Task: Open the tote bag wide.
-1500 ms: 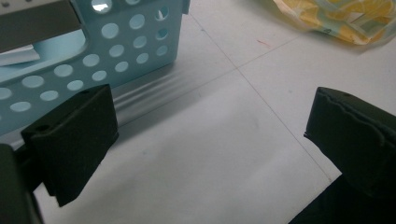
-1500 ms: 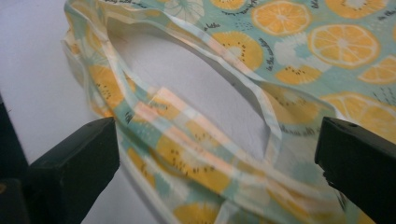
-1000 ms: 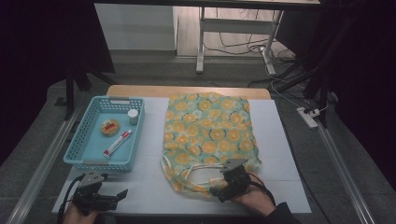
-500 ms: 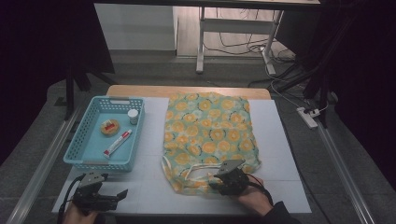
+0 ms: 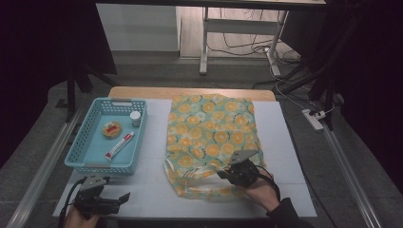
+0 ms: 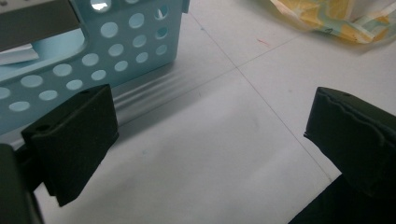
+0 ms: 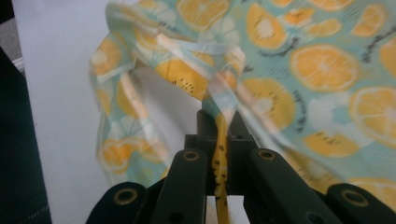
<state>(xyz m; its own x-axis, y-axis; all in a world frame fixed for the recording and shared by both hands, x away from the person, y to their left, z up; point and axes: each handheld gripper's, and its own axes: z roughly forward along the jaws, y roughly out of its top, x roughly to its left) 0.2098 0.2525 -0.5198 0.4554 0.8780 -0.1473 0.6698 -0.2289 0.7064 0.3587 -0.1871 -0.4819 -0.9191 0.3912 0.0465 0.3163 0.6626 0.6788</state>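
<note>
A cloth bag [image 5: 211,135] printed with orange slices lies flat on the white table [image 5: 285,142], its mouth toward the front edge. My right gripper [image 5: 224,174] is at the bag's front edge. Its jaws have just been closing and are now shut on a fold of the bag's rim, which is raised a little. In the right gripper view the fabric [image 7: 303,70] runs pinched between the closed jaws of the right gripper [image 7: 219,122]. My left gripper [image 5: 124,197] rests at the front left, open, with nothing between its jaws. In its own view the left gripper [image 6: 212,119] faces bare table.
A light blue perforated basket [image 5: 97,167] stands at the left, just beyond the left gripper. It holds a small white bottle [image 5: 135,118], a round orange item [image 5: 112,129] and a white tube [image 5: 119,145]. The basket's corner [image 6: 116,46] and the bag's edge [image 6: 336,16] show in the left gripper view.
The right gripper has closed on the bag's front rim and lifted it slightly, bunching the fabric. The left gripper has stayed where it was.
</note>
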